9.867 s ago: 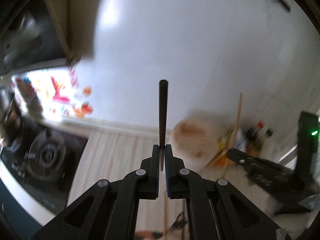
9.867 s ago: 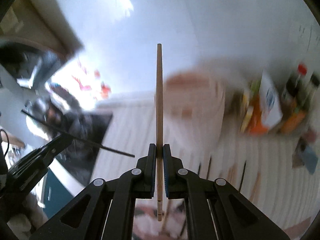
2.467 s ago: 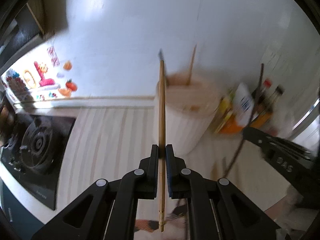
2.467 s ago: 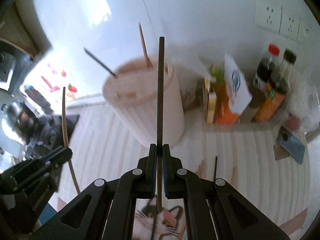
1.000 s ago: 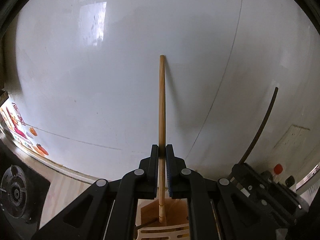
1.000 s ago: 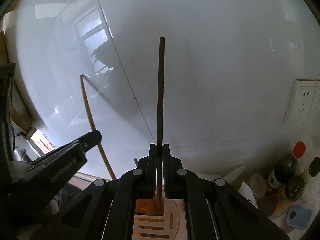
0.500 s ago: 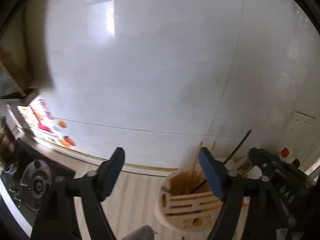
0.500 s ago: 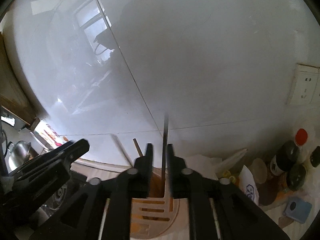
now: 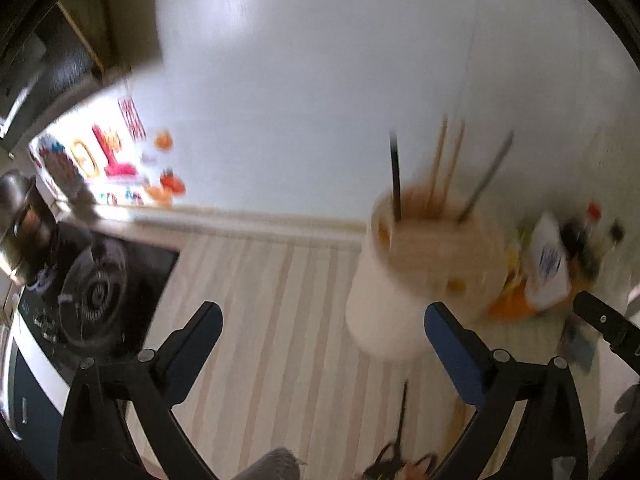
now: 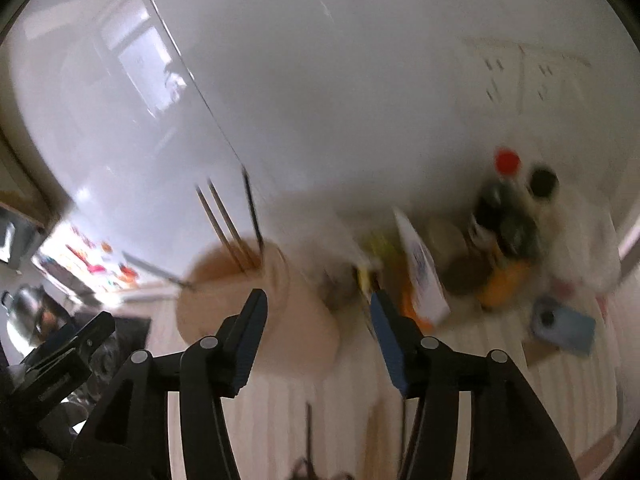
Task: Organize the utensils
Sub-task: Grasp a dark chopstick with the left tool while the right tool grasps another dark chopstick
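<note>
We see the left gripper with its jaws wide apart and nothing between them. The right gripper also has its jaws apart and empty.

The holder, a pale round tub, stands on the striped counter by the white wall. Both views are blurred, so fine detail is lost. In the holder several chopsticks stand leaning: two light wooden ones side by side, a black one left of them, and a dark one tilting right. From the right wrist view the holder sits just past the left finger, with the sticks rising out of it.

In front of the holder a dark stick lies on the counter. Left of the holder is the stove. Right of the holder are a carton, bottles and a blue phone. The right gripper's tip shows at the far right of the holder in the left view.
</note>
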A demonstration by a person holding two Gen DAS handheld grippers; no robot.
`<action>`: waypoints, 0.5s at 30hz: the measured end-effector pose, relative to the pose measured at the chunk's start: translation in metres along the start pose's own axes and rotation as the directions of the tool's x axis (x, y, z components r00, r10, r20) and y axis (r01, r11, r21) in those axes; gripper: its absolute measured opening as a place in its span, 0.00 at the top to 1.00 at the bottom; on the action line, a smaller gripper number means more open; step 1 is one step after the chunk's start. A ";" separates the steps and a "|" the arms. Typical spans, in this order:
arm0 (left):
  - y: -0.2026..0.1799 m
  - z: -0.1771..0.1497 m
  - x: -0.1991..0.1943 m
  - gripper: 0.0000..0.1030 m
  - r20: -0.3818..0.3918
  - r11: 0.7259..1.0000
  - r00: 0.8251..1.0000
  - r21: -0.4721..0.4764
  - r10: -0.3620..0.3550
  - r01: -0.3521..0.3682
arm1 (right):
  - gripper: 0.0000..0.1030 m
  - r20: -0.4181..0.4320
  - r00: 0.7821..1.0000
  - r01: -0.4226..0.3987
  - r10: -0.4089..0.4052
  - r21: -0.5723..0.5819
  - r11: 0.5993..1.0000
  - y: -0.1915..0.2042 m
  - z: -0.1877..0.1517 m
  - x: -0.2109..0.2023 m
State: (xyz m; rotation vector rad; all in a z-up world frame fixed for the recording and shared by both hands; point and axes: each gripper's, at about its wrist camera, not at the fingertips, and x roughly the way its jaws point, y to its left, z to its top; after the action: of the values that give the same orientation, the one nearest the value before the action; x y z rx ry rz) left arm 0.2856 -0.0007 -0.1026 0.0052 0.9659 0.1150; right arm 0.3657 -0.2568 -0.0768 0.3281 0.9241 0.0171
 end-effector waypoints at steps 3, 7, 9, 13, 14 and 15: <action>-0.011 -0.034 0.020 0.00 -0.076 0.999 0.997 0.036 0.002 0.001 | 0.46 -0.084 0.996 0.039 -0.039 -0.007 0.999 -0.012 -0.030 0.010; -0.027 -0.069 0.047 0.00 -0.186 0.997 0.983 0.079 -0.007 0.022 | 0.46 -0.191 0.979 0.074 -0.075 -0.009 0.997 -0.030 -0.070 0.028; -0.036 -0.083 0.061 0.00 -0.241 0.995 0.970 0.089 -0.019 0.042 | 0.46 -0.243 0.966 0.093 -0.091 -0.005 0.996 -0.040 -0.089 0.040; -0.057 -0.111 0.093 0.03 -0.359 0.990 0.932 0.106 -0.053 0.097 | 0.50 -0.335 0.936 0.124 -0.108 0.025 0.992 -0.063 -0.120 0.065; -0.062 -0.116 0.100 0.11 -0.382 0.988 0.922 0.111 -0.057 0.107 | 0.52 -0.361 0.926 0.133 -0.109 0.040 0.990 -0.072 -0.128 0.073; -0.069 -0.123 0.109 0.23 -0.410 0.985 0.910 0.123 -0.060 0.120 | 0.54 -0.378 0.919 0.139 -0.111 0.049 0.989 -0.078 -0.133 0.078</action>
State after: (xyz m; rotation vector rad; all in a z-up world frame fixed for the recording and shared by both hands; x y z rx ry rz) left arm 0.2529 -0.0639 -0.2661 0.0737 1.3879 -0.0443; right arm 0.2986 -0.2823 -0.2341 0.3413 1.3273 -0.0756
